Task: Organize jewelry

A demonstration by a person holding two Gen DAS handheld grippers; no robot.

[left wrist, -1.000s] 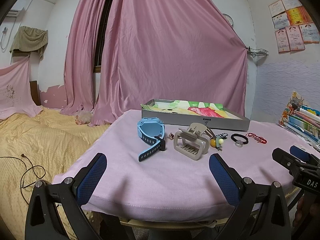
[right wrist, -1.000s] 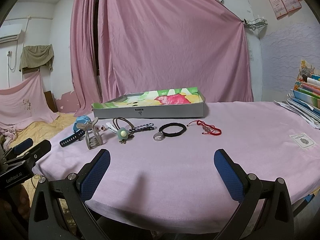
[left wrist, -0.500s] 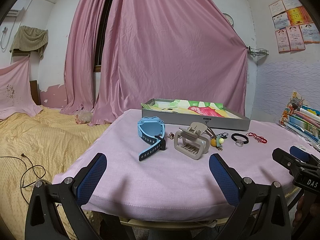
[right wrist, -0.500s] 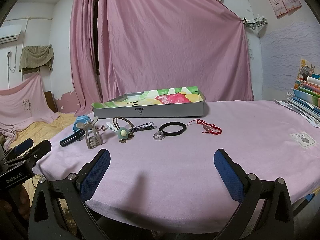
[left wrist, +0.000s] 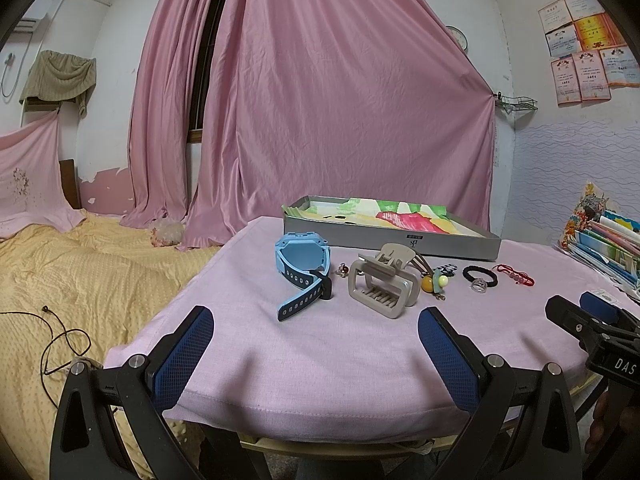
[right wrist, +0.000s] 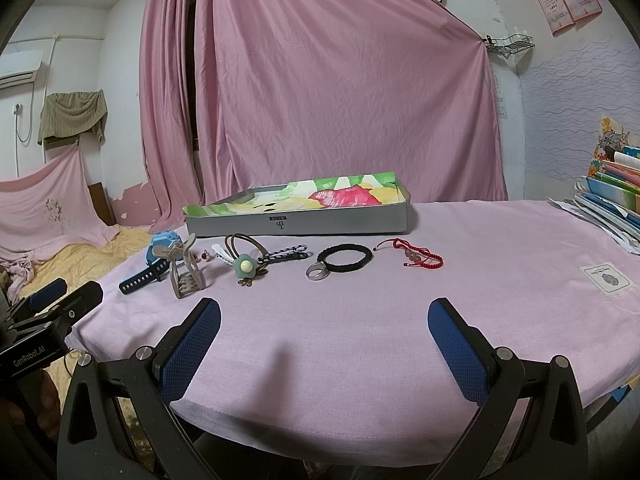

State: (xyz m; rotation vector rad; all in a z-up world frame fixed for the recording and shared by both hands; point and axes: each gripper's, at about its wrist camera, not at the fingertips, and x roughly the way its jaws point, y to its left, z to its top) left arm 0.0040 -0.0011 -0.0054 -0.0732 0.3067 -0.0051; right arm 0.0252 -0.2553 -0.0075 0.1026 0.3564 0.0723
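Observation:
Jewelry lies in a row on the pink tablecloth: a blue watch (left wrist: 302, 270), a beige claw clip (left wrist: 382, 286), a flower hair tie (right wrist: 245, 266), a silver ring (right wrist: 318, 271), a black bracelet (right wrist: 345, 255) and a red cord bracelet (right wrist: 416, 256). Behind them stands a shallow grey box (right wrist: 298, 210) with a colourful lining. My left gripper (left wrist: 316, 344) hovers open at the table's near edge, short of the watch and clip. My right gripper (right wrist: 324, 340) is open too, in front of the ring and bracelets, holding nothing.
A stack of books (left wrist: 608, 242) sits at the table's right side. A small white card (right wrist: 606, 278) lies on the cloth at right. A bed with a yellow cover (left wrist: 80, 280) stands left of the table. Pink curtains hang behind.

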